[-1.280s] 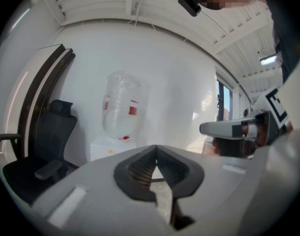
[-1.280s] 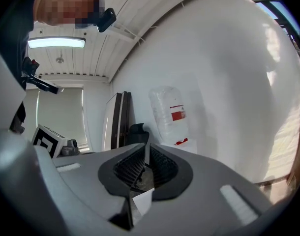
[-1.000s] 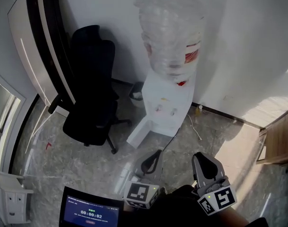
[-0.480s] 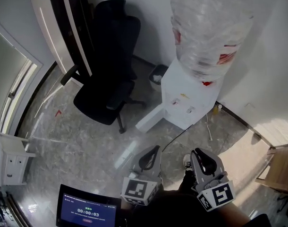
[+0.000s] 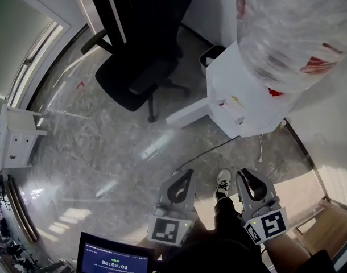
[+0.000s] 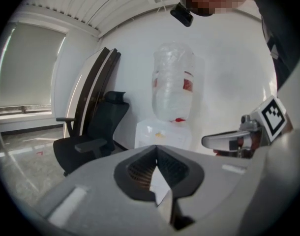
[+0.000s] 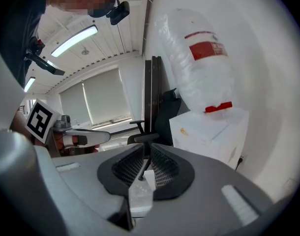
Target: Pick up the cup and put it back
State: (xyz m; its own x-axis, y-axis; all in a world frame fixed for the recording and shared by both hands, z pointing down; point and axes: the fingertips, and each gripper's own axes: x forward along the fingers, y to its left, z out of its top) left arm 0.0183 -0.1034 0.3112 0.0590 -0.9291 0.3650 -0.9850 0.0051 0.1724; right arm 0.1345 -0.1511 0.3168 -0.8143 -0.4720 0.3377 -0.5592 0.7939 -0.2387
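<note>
We hold both grippers side by side above the grey floor (image 5: 99, 147); the left gripper (image 5: 186, 174) has its jaws together at the tips with nothing between them; the right gripper (image 5: 242, 174) has its jaws slightly apart, they have just been opening, and nothing sits between them; ahead stands a white water dispenser (image 5: 242, 104) carrying a clear bottle (image 5: 293, 33), with a black office chair (image 5: 136, 78) to its left; we cannot tell where the cup is.

Black chair (image 5: 131, 79) — white dispenser (image 5: 244, 104)
</note>
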